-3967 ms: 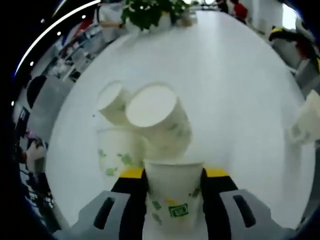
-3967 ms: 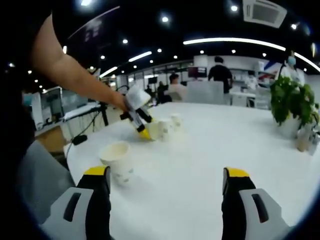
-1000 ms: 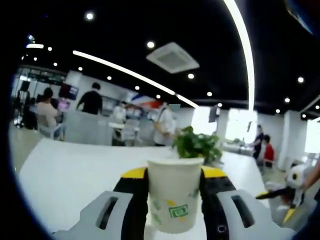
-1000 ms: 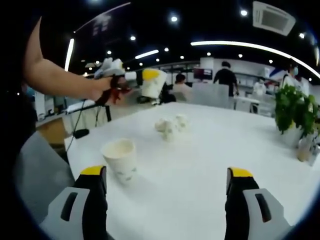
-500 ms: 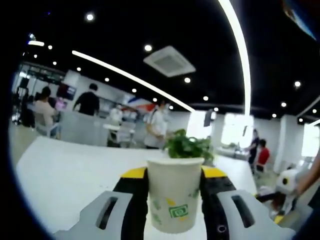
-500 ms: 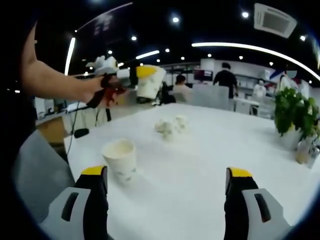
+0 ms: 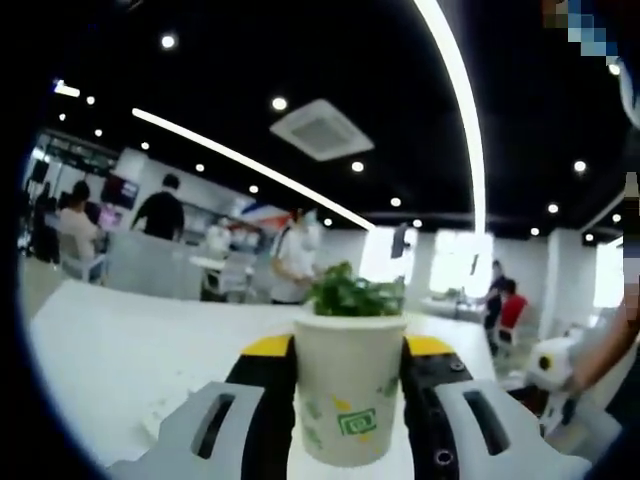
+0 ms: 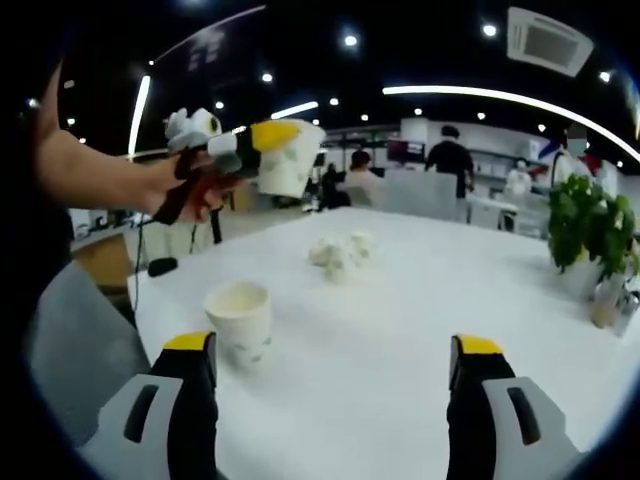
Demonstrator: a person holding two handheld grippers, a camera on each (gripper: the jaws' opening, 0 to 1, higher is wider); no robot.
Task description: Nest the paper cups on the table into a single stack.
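My left gripper (image 7: 347,385) is shut on a white paper cup (image 7: 349,385) with green print, held upright between the yellow-tipped jaws. In the right gripper view that same gripper (image 8: 262,150) hangs high above the table at the left with the cup (image 8: 290,158), a hand behind it. An upright paper cup (image 8: 240,323) stands on the white table (image 8: 400,320) near my right gripper's left jaw. Farther back lies a small heap of cups (image 8: 340,252). My right gripper (image 8: 335,385) is open above the table with nothing between its jaws.
A potted plant (image 8: 588,228) stands at the table's far right, also behind the held cup as the plant (image 7: 350,292). The other gripper (image 7: 560,375) shows at the lower right. People and chairs are in the background.
The left gripper with its cup has swung sideways and nearer to the right gripper's camera. The right gripper has stayed in place, open.
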